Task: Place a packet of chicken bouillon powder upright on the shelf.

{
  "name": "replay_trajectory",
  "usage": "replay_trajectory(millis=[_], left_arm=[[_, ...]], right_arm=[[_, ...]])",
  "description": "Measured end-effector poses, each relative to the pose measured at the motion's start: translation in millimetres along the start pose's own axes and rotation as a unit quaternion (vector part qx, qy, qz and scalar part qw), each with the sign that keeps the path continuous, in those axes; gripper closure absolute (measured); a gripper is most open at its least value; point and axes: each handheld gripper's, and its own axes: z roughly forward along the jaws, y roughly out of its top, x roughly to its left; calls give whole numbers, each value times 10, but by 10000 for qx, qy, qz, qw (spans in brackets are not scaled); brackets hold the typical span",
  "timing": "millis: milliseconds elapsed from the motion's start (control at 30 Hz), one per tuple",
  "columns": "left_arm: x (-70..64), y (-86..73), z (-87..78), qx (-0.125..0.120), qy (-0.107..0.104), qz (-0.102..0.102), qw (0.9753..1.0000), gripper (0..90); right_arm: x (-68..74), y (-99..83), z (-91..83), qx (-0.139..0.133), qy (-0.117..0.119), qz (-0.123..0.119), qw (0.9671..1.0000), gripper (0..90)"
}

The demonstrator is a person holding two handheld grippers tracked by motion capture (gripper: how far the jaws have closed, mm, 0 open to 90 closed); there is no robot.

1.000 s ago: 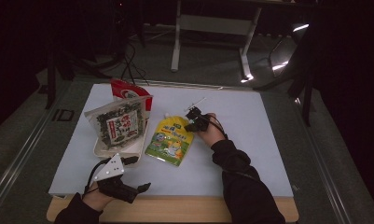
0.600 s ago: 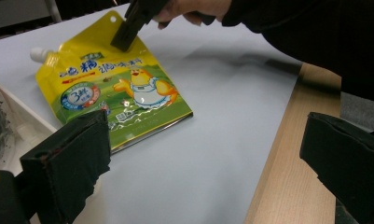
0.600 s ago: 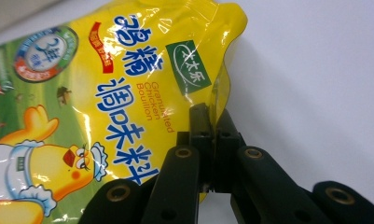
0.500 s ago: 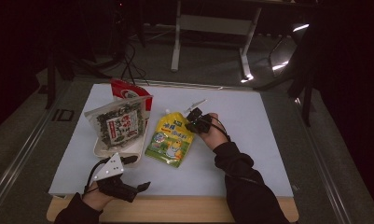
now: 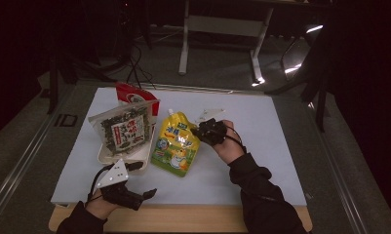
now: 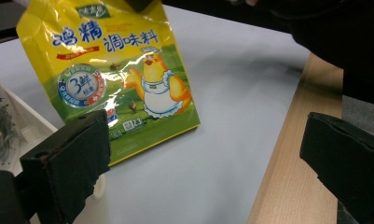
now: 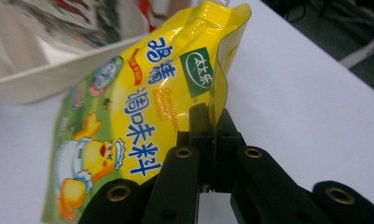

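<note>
Right gripper (image 7: pixel 211 122) fingers pinching yellow pouch (image 7: pixel 142 116) edge, left gripper (image 6: pixel 198 158) fingers wide

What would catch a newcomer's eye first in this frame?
The bright yellow pouch with a cartoon chick, mid-table, stands out: the right gripper is shut on its edge near the top. Left of it, a seaweed packet leans in a white tray, while the left gripper sits open at the near table edge.

yellow pouch (image 6: pixel 119 70): top cut off by upper edge in left gripper view | red packet (image 5: pixel 134 95): mostly hidden behind seaweed bag (image 5: pixel 125 129) | white tray (image 7: pixel 45 70): contents blurred beyond yellow pouch in right gripper view
</note>
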Motion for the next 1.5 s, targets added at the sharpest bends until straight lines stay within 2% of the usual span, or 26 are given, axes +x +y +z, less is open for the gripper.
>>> replay_trajectory(millis=[133, 233, 267, 600, 700, 933, 1000, 1100, 1167, 1333, 1500], left_arm=[[-4, -2, 7, 5, 0, 9, 10000, 25], [-6, -2, 7, 11, 2, 17, 10000, 25], [-6, -2, 8, 4, -5, 8, 10000, 25], [-3, -5, 9, 12, -9, 14, 10000, 25], [-2, -4, 8, 2, -12, 7, 10000, 25], [-3, -5, 6, -6, -10, 5, 10000, 25], [-3, -8, 6, 1, -4, 7, 10000, 25], [-5, -8, 6, 0, -9, 2, 10000, 25], [-6, -8, 4, -6, -22, -7, 10000, 25], [-9, -13, -1, -8, -6, -9, 10000, 25], [-24, -26, 1, 13, 0, 26, 10000, 25]], right_arm=[[144, 46, -147, -248, 80, -206, 9994, 900], [209, 62, -197, -335, 90, -322, 9989, 900], [276, 75, -241, -418, 153, -405, 9982, 900], [480, 77, -363, -656, 347, -620, 9953, 900], [503, 62, -374, -730, 508, -534, 9946, 900], [559, 37, -424, -916, 706, -410, 9924, 889], [572, 22, -422, -927, 706, -396, 9924, 841], [586, -11, -378, -931, 833, -294, 9917, 802], [598, -22, -355, -899, 830, -328, 9919, 785], [661, -95, -200, -771, 1001, -256, 9917, 777], [689, -124, -144, -783, 1086, -214, 9908, 802]])
